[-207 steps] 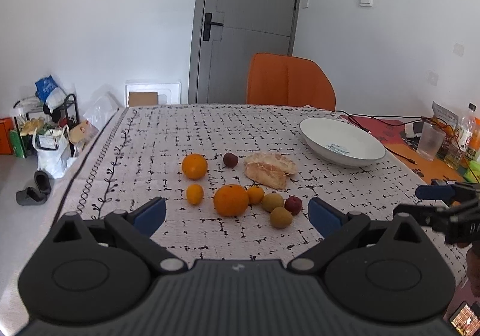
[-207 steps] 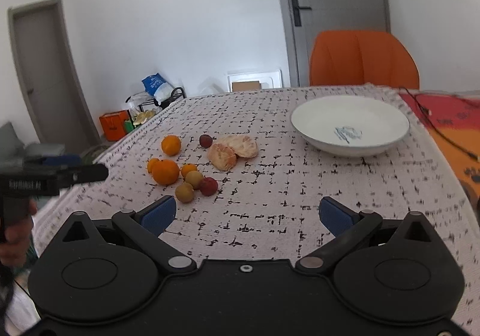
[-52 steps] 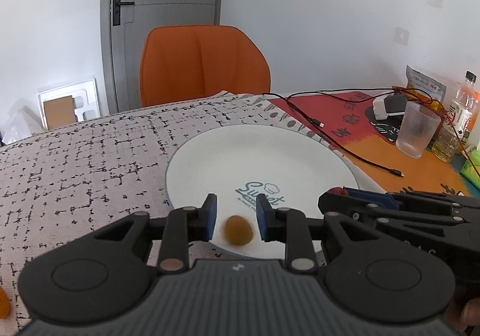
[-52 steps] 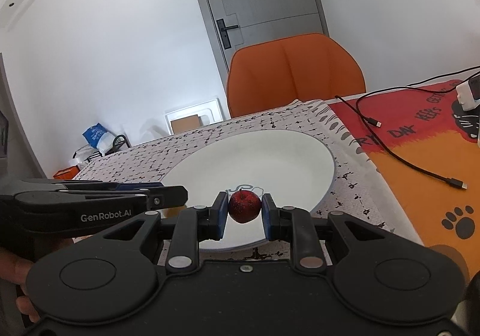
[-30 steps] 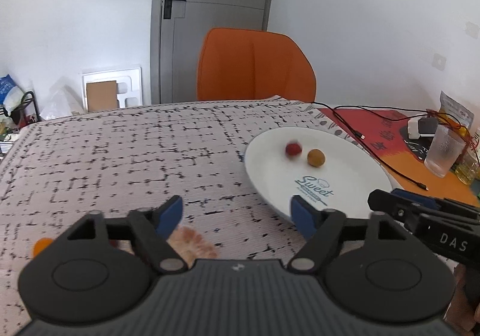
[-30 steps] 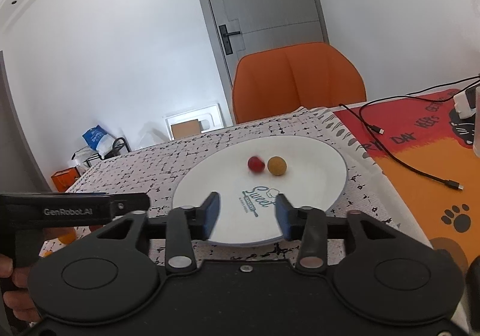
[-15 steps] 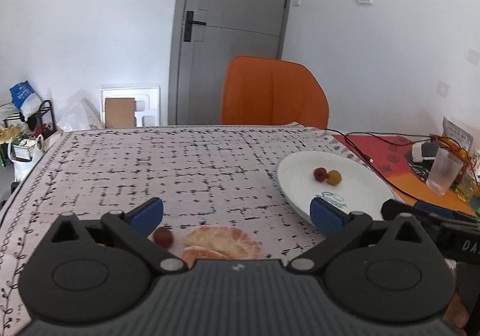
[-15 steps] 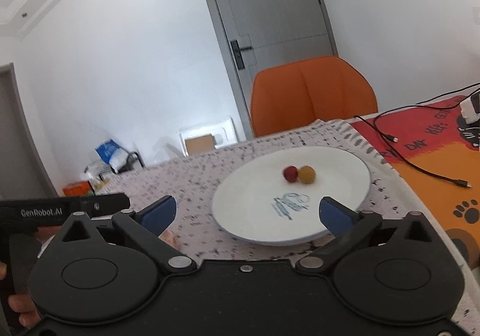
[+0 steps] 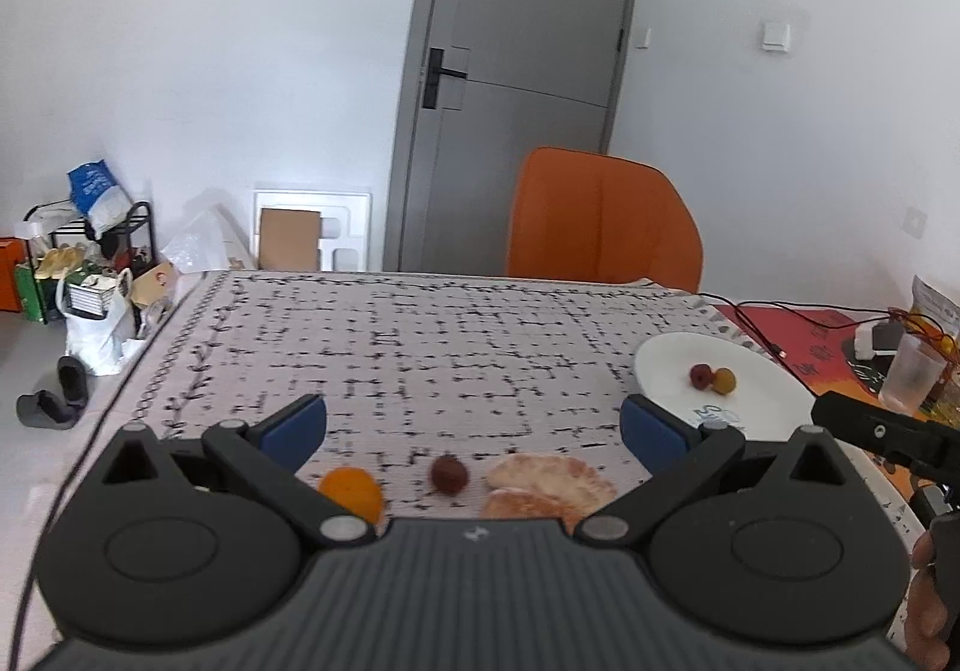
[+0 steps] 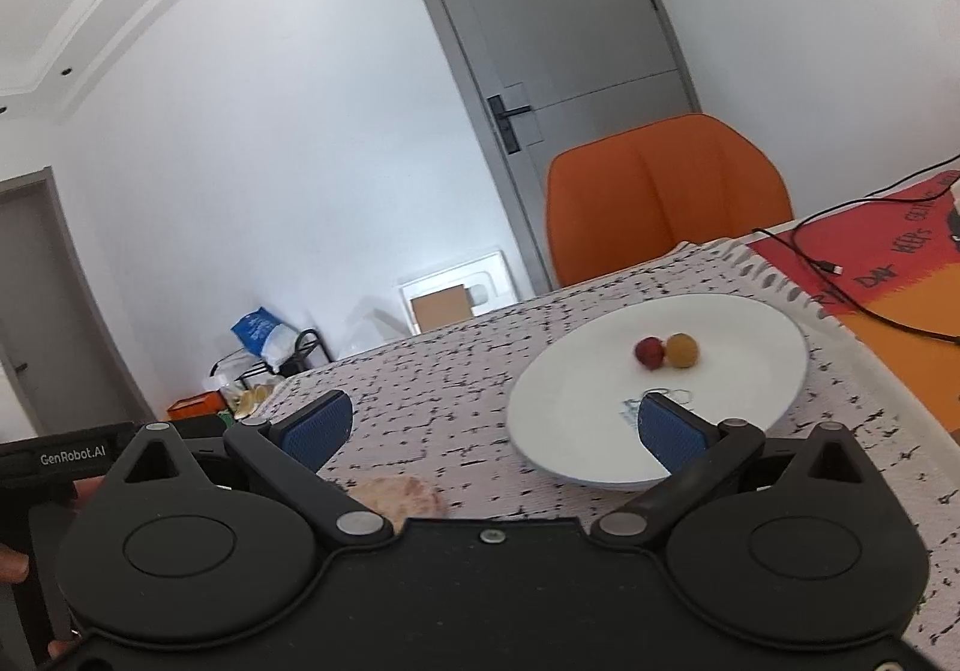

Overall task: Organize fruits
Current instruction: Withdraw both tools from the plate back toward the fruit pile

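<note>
White plate point(image 10: 750, 407) holds a red fruit point(image 10: 650, 352) touching a yellow fruit point(image 10: 683, 349). Both the left gripper point(image 9: 474, 425) and right gripper point(image 10: 492, 422) have jaws apart, empty.

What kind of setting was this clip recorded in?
Most likely a room in a home, used for dining: a table with a patterned tablecloth, an orange chair pulled up to it, a grey interior door, and household clutter on a floor rack.

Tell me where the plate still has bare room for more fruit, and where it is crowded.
On the white plate, the red fruit and yellow fruit touch at the far middle. Bare patches: the near half around the printed logo, and both side rims. The cloth near the peeled segments is crowded.
</note>
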Demonstrator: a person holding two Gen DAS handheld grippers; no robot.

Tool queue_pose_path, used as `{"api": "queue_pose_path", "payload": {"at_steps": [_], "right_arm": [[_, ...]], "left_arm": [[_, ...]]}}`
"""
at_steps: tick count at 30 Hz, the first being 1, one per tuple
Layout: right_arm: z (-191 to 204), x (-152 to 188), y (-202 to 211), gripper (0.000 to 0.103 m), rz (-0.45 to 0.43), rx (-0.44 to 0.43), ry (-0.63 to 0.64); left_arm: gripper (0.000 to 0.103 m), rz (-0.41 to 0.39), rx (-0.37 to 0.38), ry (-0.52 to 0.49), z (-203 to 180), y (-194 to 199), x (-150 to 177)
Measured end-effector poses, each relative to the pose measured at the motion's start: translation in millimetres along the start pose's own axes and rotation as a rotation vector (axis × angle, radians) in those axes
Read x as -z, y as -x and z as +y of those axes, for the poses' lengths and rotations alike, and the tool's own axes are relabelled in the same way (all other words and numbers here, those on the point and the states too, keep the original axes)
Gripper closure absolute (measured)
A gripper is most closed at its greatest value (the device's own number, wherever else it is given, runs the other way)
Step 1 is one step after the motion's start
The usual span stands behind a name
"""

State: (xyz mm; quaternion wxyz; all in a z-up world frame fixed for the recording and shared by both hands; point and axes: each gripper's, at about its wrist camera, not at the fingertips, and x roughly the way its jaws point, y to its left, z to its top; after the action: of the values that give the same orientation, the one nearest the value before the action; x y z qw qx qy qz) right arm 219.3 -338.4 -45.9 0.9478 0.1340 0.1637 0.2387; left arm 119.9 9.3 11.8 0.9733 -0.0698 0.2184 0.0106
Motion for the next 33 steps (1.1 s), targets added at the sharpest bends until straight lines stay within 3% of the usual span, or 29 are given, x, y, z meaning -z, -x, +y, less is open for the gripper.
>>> {"api": "queue_pose_path", "payload": {"at_steps": [11,25,33], "right_arm": [[25,6,-3,0.0,0.07,-0.07,0.06],[49,20,-7,0.0,0.118,-0.029,0.139],[56,29,-14,0.0,0.159,-0.052,0.144]], "left_arm": [[0.0,-0.01,-0.024,0.041,30,28,6],[0.0,0.004,-0.044,0.031,48,42,26],[0.0,0.011,-0.037,0.053,58,41,39]]}}
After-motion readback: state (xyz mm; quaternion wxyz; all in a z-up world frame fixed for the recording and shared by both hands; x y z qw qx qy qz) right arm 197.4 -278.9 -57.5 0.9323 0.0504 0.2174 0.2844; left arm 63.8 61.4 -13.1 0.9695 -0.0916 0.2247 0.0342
